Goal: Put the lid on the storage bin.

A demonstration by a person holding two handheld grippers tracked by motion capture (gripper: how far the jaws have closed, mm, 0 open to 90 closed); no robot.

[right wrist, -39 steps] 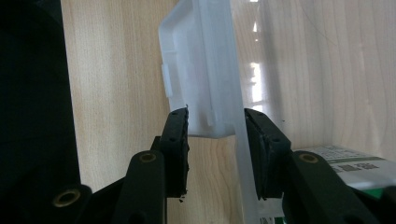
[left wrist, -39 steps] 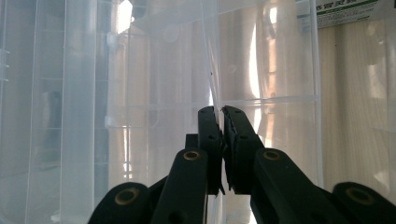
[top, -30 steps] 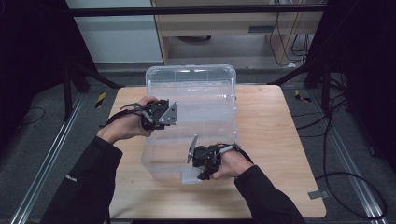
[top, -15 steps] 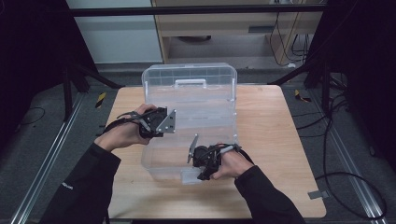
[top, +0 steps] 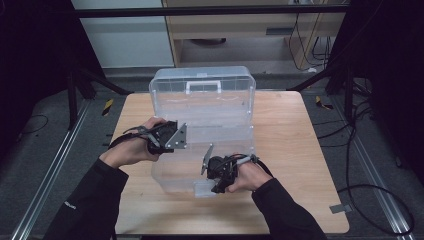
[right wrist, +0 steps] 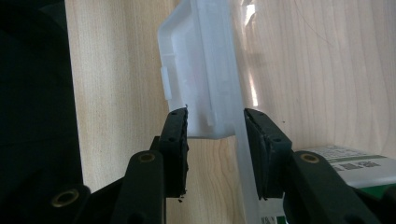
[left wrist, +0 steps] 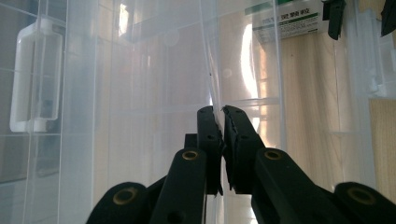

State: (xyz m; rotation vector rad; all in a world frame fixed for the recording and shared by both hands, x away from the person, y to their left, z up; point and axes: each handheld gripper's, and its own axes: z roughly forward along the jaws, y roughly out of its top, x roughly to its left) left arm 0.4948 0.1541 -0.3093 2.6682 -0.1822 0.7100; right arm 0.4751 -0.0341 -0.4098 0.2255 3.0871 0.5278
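Note:
A clear plastic storage box stands on the wooden table, its lid raised at the back with a white handle. My left gripper is at the box's left side. In the left gripper view its jaws are shut on the thin clear wall. My right gripper is at the box's front edge. Its jaws are closed around the white latch, which hangs against the front wall.
A printed label is stuck on the box near the latch. A white clip shows through the clear plastic. Bare tabletop lies in front of the box. Cables run over the floor on the right.
My left hand has slid a little toward the table's near edge along the box's left side. The right hand and the latch have not moved.

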